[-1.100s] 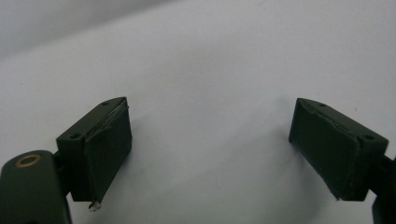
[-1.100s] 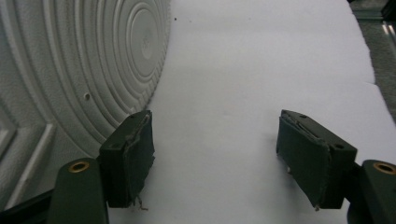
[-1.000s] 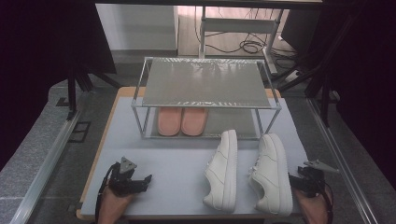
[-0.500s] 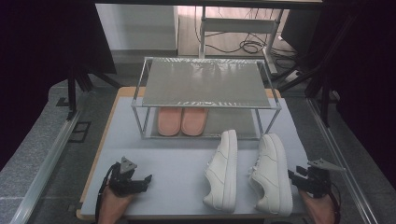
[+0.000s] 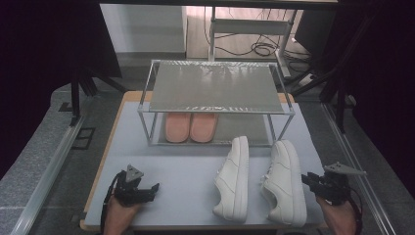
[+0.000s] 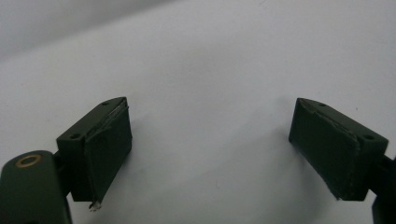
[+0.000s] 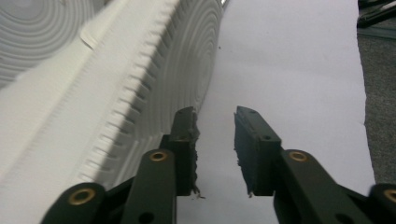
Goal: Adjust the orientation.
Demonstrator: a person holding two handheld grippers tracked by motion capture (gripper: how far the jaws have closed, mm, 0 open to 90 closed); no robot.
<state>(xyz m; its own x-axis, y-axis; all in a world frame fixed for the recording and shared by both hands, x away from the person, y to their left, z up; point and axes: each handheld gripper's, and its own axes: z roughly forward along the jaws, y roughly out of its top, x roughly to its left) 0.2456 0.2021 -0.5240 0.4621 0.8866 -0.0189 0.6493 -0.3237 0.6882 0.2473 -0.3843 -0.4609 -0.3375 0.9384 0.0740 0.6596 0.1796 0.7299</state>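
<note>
Two white sneakers (image 5: 259,181) lie loose on the desk (image 5: 181,171), none racked beside the pink slippers (image 5: 191,126); right gripper (image 5: 313,180) fingers have just been closing on nothing beside one, left gripper (image 5: 149,188) fingers wide apart.

A metal two-tier rack (image 5: 215,88) stands at the table's (image 5: 171,161) far side, with a pair of pink slippers (image 5: 191,126) side by side on its lower shelf.

The white sneakers (image 5: 259,181) look smooth and leathery with ribbed rubber soles, the rack (image 5: 215,88) shiny metal, the bench (image 5: 186,171) matt.
</note>
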